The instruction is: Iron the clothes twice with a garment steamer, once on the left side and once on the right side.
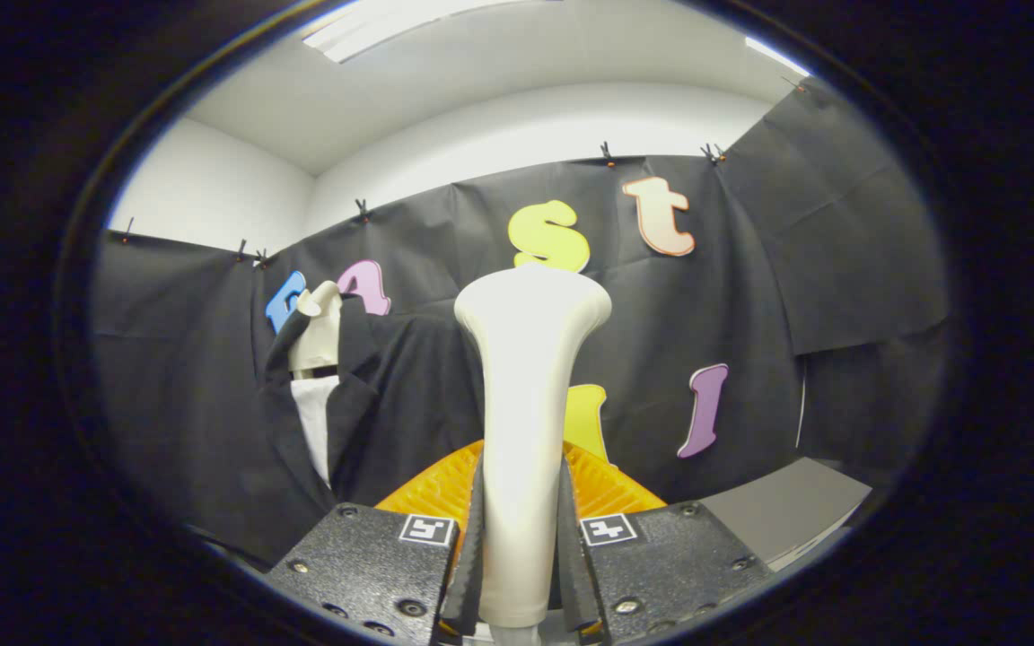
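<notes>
Gripper (521,574) clamped on smooth cream plastic garment steamer (526,395), both ribbed fingers (468,556) pressing its slim handle, flared head upright above. Ridged orange plastic surface (432,489) just behind the fingers. Beyond, to their left, matte black jacket (382,404) over white shirt (315,422) on cream mannequin bust (319,332).

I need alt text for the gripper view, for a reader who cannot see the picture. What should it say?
The gripper holds a white garment steamer upright, both fingers pressed on its handle, the wide head on top. Beyond the fingers, to the left, a mannequin wears a black jacket over a white shirt before the black booth wall. Something orange and ribbed lies just behind the steamer.
</notes>
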The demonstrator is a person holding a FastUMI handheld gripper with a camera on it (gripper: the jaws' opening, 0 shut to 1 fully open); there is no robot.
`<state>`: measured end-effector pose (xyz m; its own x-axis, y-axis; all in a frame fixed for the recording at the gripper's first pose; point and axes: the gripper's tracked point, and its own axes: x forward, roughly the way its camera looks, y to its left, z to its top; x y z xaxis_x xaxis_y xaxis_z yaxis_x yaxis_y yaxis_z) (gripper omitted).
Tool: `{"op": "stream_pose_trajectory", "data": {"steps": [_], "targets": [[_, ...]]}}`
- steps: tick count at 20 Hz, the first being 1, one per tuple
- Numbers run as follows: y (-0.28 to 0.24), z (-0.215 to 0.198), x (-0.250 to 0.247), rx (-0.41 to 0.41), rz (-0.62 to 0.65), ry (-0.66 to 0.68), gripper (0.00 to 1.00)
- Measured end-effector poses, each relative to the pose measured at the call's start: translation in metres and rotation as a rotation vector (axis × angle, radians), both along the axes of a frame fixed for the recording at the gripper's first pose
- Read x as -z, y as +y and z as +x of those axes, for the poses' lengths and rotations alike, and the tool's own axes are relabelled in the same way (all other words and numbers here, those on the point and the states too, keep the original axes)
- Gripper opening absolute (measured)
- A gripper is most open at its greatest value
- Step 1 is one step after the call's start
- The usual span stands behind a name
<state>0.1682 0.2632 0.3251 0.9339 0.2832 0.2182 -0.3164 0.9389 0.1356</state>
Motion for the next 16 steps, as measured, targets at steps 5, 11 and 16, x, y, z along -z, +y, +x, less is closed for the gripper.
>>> {"op": "stream_pose_trajectory", "data": {"steps": [5, 11, 16], "targets": [[0.055, -0.013, -0.022, -0.068, -0.040, -0.043, 0.38], [0.107, -0.004, -0.026, -0.098, -0.109, -0.038, 0.38], [0.130, 0.006, -0.023, -0.103, -0.128, -0.009, 0.38]]}}
